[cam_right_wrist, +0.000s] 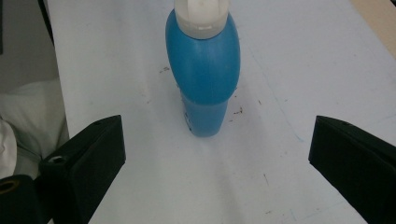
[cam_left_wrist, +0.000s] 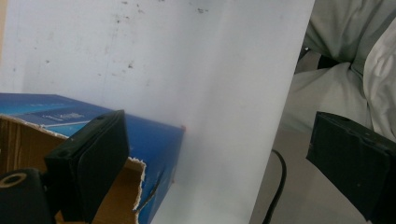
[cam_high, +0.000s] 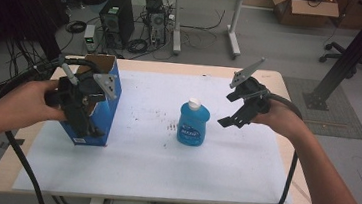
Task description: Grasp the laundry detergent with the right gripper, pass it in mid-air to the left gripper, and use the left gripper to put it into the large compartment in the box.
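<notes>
Right gripper (cam_right_wrist: 217, 163), jaws spread wide, is facing the blue bottle (cam_right_wrist: 205, 74) at 12 o'clock: smooth, rounded plastic, likely slippery; waist grip advised. Left gripper (cam_left_wrist: 219, 168), also spread, is straddling the torn cardboard box (cam_left_wrist: 93, 140) wall.

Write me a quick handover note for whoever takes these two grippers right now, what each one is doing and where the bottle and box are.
Left gripper: open, at the top of the blue box, one jaw over its torn open top.
Right gripper: open, empty, in the air beside the blue bottle, pointed at it.
Bottle: upright mid-table on the white sheet, cap on, untouched.
Done: nothing gripped.
Left: probably grasp the bottle and put it in the box.
</notes>
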The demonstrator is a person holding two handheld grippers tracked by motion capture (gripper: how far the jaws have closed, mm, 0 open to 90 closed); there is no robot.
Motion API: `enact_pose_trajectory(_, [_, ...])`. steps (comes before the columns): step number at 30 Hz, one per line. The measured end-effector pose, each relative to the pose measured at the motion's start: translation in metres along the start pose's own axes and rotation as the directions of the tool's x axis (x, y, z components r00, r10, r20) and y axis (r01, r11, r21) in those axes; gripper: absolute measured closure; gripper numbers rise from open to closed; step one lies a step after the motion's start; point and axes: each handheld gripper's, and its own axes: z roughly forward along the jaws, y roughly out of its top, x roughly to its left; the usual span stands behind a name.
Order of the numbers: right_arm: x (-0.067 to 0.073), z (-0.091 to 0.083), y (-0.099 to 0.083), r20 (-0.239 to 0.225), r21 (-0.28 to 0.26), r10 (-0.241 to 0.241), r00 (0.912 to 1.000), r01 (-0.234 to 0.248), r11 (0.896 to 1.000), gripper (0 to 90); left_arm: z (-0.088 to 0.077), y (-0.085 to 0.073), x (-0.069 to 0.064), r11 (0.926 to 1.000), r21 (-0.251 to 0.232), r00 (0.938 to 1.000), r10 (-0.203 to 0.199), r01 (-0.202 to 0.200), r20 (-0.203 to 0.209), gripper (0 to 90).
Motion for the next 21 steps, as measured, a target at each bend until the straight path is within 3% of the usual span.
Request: enact_pose_trajectory(21, [0.001, 0.016, -0.023, -0.006, -0.103, 0.025, 0.9997, -0.025, 0.994, 3.2, 0.002, 0.003, 0.001, 1.0, -0.003, 1.0, 0.003, -0.003, 0.001, 5.9])
